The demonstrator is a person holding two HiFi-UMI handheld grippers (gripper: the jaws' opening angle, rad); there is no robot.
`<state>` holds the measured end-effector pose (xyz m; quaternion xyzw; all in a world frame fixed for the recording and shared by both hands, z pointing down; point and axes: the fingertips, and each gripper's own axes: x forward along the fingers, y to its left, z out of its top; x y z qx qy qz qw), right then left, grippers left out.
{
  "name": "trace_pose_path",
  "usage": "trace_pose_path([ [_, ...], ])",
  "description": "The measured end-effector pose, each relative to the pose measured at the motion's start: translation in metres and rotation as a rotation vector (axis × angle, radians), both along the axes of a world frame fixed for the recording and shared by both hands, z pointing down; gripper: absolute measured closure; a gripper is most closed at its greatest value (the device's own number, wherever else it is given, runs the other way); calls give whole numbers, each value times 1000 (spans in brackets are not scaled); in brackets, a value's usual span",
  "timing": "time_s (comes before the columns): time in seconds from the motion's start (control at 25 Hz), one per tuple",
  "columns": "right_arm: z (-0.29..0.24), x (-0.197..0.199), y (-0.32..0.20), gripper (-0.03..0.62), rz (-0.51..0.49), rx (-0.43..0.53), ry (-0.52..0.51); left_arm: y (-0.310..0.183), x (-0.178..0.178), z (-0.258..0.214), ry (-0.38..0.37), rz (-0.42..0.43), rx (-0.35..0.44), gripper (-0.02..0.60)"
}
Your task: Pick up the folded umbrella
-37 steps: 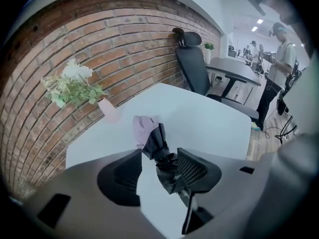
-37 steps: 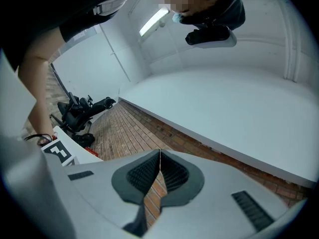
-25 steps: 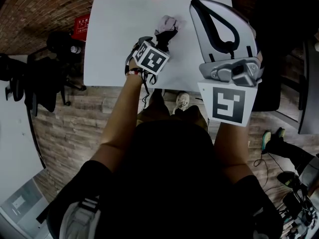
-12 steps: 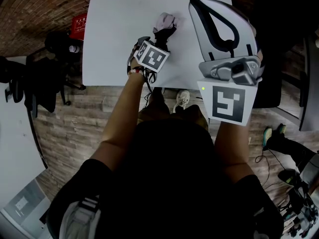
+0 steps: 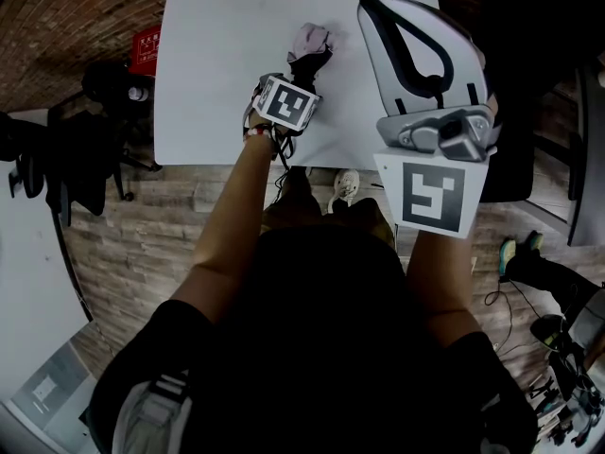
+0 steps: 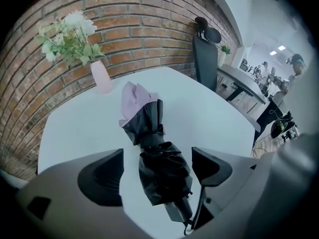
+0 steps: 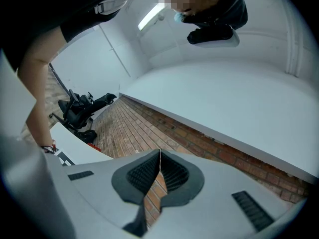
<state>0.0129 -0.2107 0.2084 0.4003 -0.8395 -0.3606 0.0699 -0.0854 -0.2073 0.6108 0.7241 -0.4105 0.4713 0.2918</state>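
The left gripper (image 6: pixel 157 171) has just been opening its jaws, which straddle the umbrella (image 6: pixel 155 156) lying between them on the table (image 6: pixel 84 133), untouched, ready to close on it. The right gripper (image 7: pixel 159 176), closed and empty, waits aside.

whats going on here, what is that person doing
A person holds a two-jaw gripper in each hand. The left gripper points down over a folded black umbrella with a pale pink end that lies on the white table. Its jaws have just been opening and stand wide apart on either side of the umbrella, not pressing it, so it is not yet picked up. The right gripper is held up off the table, jaws together and empty.
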Motion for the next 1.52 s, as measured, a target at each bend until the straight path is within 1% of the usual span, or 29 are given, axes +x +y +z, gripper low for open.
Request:
trace_pose_path([
  [0.12,1,1,-2,565,3,-4,-1,4,0,8,-3,-6,-25,170],
  [0.68,6,2,-16,565,8,-22,-2,0,0,25,10,-28,-80,170],
  [0.8,7,2,-18,565,8,-26,-3,2,-1,30,7,-28,-110,170],
  [0.84,8,2,-18,565,7,-27,-4,1,-1,31,7,-23,-109,170],
  [0.92,9,2,-19,565,5,-31,-3,-7,1,32,15,-7,-80,170],
  [1.04,8,1,-20,565,-3,-35,-15,0,-3,42,14,-44,-104,169],
  [1.08,7,2,-21,565,-3,-36,-20,-3,-3,42,13,-44,-85,169],
  [1.16,8,2,-22,565,-3,-36,-23,-14,-1,38,19,-19,-32,169],
  [1.2,9,2,-21,565,-5,-38,-25,-14,0,38,21,-16,-35,169],
  [1.28,11,3,-20,565,-10,-47,-34,-6,0,43,18,-33,-80,169],
  [1.32,12,3,-20,565,-12,-50,-37,-4,0,43,17,-38,-90,169],
  [1.36,12,3,-20,565,-13,-52,-38,-5,1,43,19,-36,-84,169],
  [1.44,12,2,-20,565,-15,-51,-37,-13,2,39,26,-18,-47,169],
  [1.48,11,1,-20,565,-16,-50,-39,-15,1,38,25,-17,-41,169],
  [1.52,10,1,-20,565,-17,-48,-41,-13,0,39,20,-28,-52,169],
])
